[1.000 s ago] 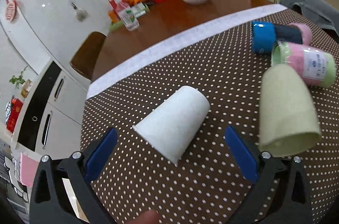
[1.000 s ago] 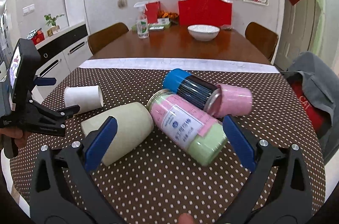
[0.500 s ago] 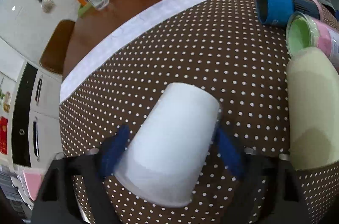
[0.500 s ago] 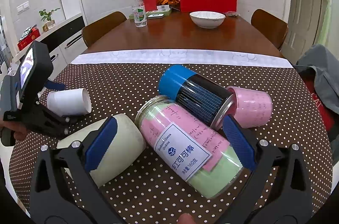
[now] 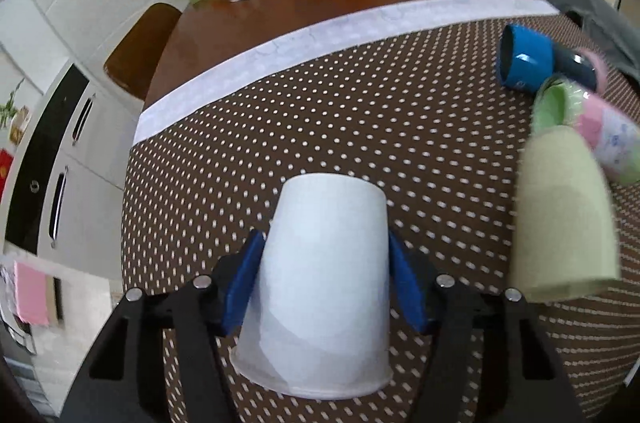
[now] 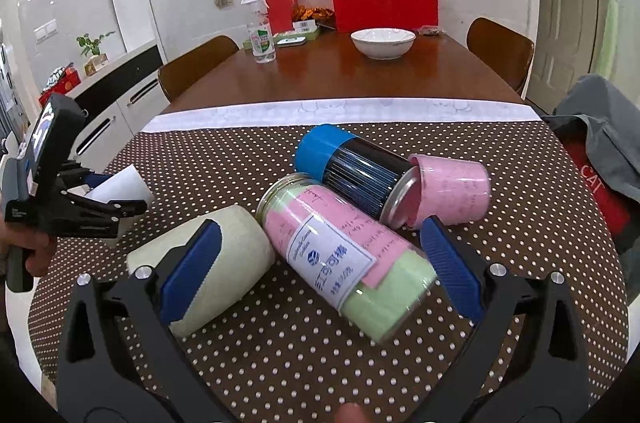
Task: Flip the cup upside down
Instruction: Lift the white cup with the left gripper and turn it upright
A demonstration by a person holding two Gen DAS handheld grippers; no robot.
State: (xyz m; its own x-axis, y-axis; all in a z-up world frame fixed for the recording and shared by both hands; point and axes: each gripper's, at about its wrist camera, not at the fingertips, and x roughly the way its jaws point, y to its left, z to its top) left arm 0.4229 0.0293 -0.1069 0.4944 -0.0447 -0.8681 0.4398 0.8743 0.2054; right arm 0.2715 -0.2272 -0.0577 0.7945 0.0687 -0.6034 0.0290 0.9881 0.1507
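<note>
Left gripper [image 5: 322, 279] jaws clamped on white paper cup [image 5: 320, 287], blue pads on both flanks, rim toward camera, base pointing away over dotted table [image 5: 360, 127]; grasp step judged done; next move calls for lift, then wrist roll to set rim down; right gripper [image 6: 316, 267] jaws wide, idle over cream cup [image 6: 224, 259] and labelled jar [image 6: 344, 255]; blue-capped can [image 6: 352, 171] beyond.

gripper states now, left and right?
Left gripper: shut on the white paper cup.
Right gripper: open, holding nothing.
</note>
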